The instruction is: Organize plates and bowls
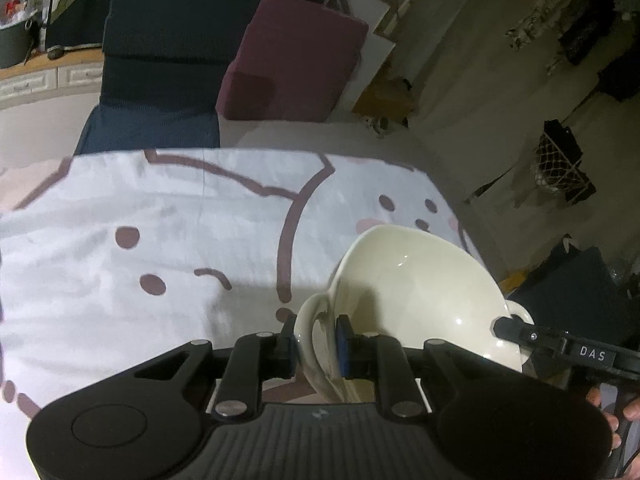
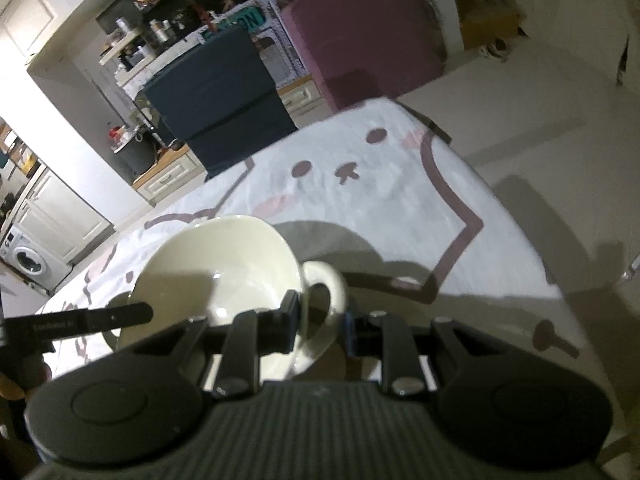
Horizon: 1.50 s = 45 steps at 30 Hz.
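Note:
A cream bowl (image 1: 412, 280) with a loop handle on each side is held between both grippers over a white tablecloth (image 1: 160, 240) with a cartoon print. In the left wrist view my left gripper (image 1: 317, 336) is shut on the near handle (image 1: 312, 312), a blue pad on each side of the loop. My right gripper (image 1: 516, 330) reaches in from the right at the bowl's other handle. In the right wrist view the right gripper (image 2: 320, 318) is shut on that handle (image 2: 326, 276), the bowl (image 2: 216, 256) tilts, and the left gripper's finger (image 2: 120, 316) lies across its left rim.
A dark blue chair (image 1: 168, 60) and a maroon chair (image 1: 296, 56) stand at the table's far side. The table's right edge (image 1: 460, 216) drops to a pale floor with a wire basket (image 1: 560, 172). A person's fingers (image 1: 608, 404) hold the right gripper.

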Each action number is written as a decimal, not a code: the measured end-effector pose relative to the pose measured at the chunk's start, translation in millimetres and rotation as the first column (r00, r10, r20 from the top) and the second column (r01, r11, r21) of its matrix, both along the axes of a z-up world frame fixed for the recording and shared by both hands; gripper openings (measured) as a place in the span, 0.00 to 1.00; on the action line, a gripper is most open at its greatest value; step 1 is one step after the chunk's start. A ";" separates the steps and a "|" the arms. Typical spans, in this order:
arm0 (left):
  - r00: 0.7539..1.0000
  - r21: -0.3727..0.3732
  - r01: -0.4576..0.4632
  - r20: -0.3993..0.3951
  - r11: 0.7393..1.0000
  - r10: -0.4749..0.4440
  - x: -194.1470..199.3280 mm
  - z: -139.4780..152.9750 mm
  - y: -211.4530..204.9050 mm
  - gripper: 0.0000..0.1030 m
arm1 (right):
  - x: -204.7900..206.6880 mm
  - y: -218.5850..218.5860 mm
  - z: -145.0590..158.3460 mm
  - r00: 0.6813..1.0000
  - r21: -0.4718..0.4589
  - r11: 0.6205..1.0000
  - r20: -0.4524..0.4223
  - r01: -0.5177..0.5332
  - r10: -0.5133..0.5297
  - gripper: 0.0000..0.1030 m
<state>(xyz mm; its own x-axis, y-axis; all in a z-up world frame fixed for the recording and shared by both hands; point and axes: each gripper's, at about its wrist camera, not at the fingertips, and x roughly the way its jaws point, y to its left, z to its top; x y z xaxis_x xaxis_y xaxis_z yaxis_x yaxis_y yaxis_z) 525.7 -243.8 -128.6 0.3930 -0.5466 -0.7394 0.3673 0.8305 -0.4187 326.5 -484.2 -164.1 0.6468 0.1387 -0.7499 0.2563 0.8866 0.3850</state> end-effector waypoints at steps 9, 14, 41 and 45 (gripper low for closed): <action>0.997 -0.010 -0.030 0.072 1.000 0.030 -38.7 62.2 25.2 0.19 | -26.2 13.5 47.2 0.996 -0.018 1.000 0.089 -0.024 0.026 0.26; 0.992 0.001 -0.052 0.111 0.999 0.052 -72.8 95.4 50.6 0.19 | -54.9 26.1 72.5 0.989 -0.008 0.999 0.143 -0.041 0.042 0.26; 0.964 -0.036 -0.209 0.160 0.977 0.212 -271.2 128.0 210.1 0.20 | -164.2 152.4 116.7 0.935 -0.061 0.960 0.219 -0.272 0.279 0.26; 0.967 -0.050 -0.219 0.124 0.974 0.224 -290.3 106.4 225.1 0.21 | -173.6 166.5 112.5 0.927 -0.086 0.947 0.193 -0.311 0.322 0.26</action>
